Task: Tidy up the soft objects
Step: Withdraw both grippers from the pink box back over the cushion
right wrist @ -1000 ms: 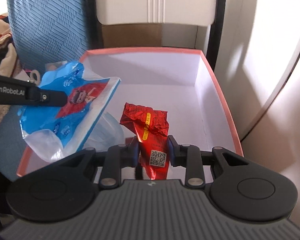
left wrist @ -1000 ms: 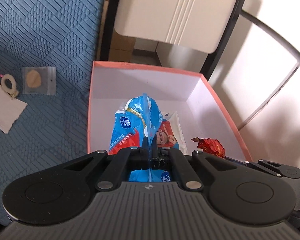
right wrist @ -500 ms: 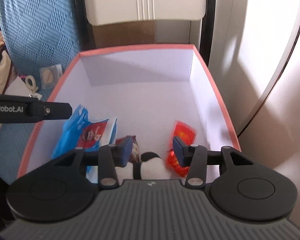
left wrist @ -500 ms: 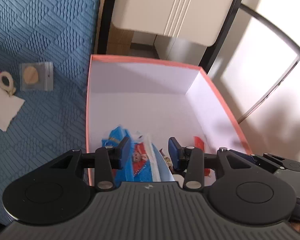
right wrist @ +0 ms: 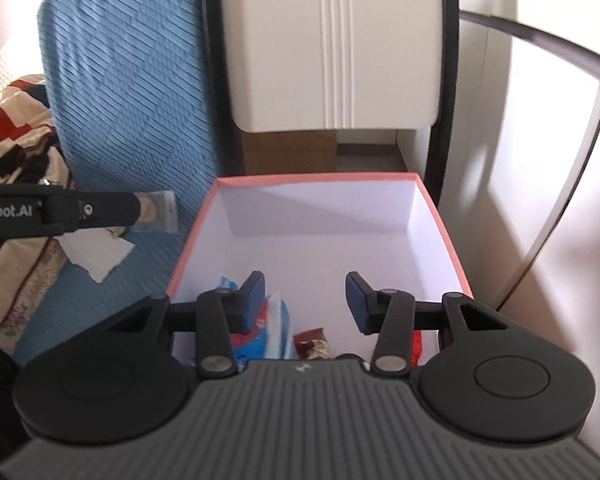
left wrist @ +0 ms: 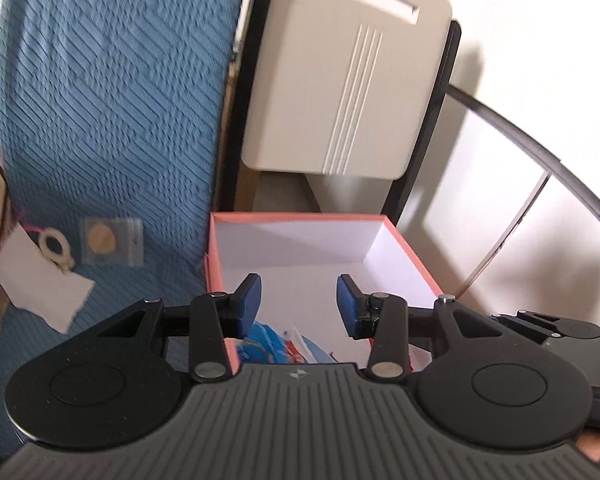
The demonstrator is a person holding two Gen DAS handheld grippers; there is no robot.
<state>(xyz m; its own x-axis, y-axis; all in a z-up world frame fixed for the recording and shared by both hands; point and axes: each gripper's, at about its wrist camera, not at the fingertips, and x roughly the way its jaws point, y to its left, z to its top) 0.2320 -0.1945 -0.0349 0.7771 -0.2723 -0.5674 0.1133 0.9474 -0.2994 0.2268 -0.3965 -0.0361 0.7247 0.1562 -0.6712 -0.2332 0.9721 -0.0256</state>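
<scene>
Two handheld claws are hovering over the near end of an open box (right wrist: pixel 440 216) with a salmon-pink rim and white inside. The left gripper (left wrist: pixel 297 306) is standing with its blue-padded jaws parted and nothing between them. Its jaws have just been opening, and the blue snack packet (left wrist: pixel 267 340) is lying on the box floor just below and behind its fingertips, untouched. The right gripper (right wrist: pixel 306 302) is likewise gaping, having just been opening, and is gripping nothing. Beneath its jaws, a dark red wrapper (right wrist: pixel 310 344) is resting on the box floor, with the blue packet to its left and a bright red packet (right wrist: pixel 418 346) peeking out under the right finger. Left of both claws, a blue textured cover (left wrist: pixel 111 120) is carrying a small clear bag (left wrist: pixel 111 236) and a white paper scrap (left wrist: pixel 39 282).
</scene>
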